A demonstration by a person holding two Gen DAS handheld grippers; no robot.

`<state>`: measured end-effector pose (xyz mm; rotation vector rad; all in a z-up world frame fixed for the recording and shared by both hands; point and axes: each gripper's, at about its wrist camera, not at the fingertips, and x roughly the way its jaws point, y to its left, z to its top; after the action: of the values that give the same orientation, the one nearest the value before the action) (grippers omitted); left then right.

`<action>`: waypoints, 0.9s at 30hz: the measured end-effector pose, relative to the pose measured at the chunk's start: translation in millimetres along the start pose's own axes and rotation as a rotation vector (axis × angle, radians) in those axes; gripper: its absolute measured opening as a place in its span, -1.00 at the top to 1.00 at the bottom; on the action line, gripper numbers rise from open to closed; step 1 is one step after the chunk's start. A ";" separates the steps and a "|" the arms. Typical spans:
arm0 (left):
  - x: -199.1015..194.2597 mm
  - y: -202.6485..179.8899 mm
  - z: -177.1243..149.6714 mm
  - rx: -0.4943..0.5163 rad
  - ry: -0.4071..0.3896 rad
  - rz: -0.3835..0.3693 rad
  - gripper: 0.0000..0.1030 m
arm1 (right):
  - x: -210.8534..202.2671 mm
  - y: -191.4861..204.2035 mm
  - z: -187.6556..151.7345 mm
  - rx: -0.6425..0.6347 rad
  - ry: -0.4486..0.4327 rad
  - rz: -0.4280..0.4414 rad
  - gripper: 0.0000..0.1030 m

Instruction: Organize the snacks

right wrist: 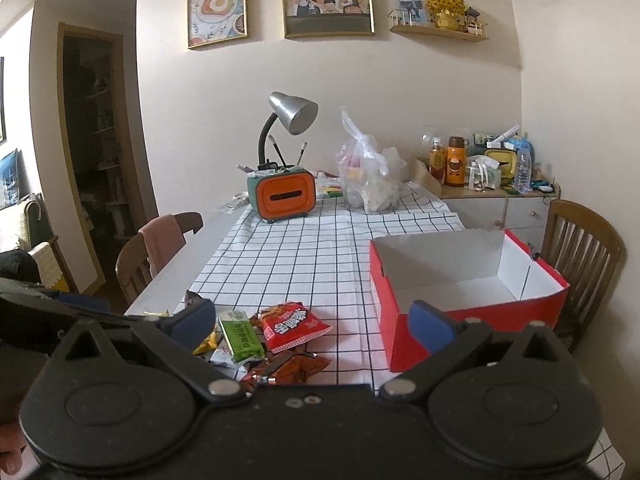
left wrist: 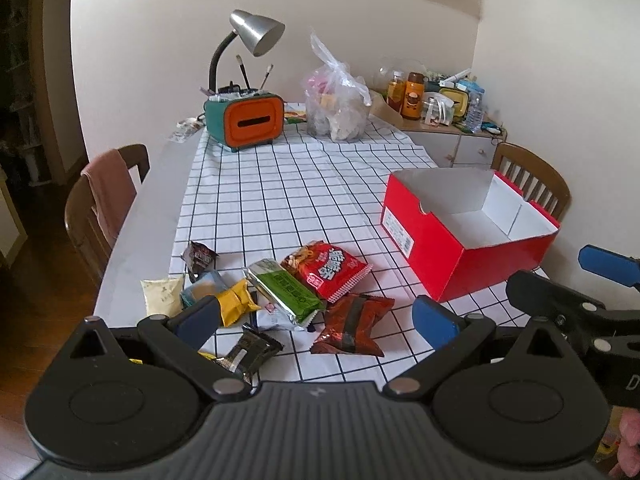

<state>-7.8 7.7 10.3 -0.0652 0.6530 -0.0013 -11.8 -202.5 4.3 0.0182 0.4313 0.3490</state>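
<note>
Several snack packets lie in a loose pile on the checked cloth near the table's front edge: a red noodle bag [left wrist: 326,270] [right wrist: 294,324], a green bar [left wrist: 286,290] [right wrist: 240,334], a dark red bag [left wrist: 354,324] [right wrist: 290,370], a yellow packet [left wrist: 238,304], a black packet [left wrist: 250,350] and a cream packet [left wrist: 162,296]. An empty red box [left wrist: 460,268] [right wrist: 476,322] with a white inside stands to their right. My left gripper [left wrist: 316,322] is open and empty above the pile. My right gripper [right wrist: 312,326] is open and empty between the pile and the box.
An orange and teal organiser [left wrist: 248,120] with a desk lamp [left wrist: 256,34] and a clear plastic bag [left wrist: 336,104] stand at the far end of the table. Wooden chairs flank it left [left wrist: 106,208] and right [left wrist: 532,178]. A cluttered sideboard [left wrist: 440,108] stands behind.
</note>
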 end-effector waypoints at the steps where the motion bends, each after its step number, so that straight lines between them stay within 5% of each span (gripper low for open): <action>1: -0.9 1.1 0.4 -0.001 -0.003 0.000 -1.00 | -1.2 -0.3 -0.1 -0.001 -0.005 -0.001 -1.00; 27: -4.0 8.3 3.4 0.008 -0.047 0.010 -1.00 | 2.6 4.8 0.4 0.001 -0.008 -0.036 -0.99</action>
<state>-9.1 16.3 14.9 -0.0541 0.6067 0.0077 -10.9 -197.1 4.0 0.0125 0.4229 0.3128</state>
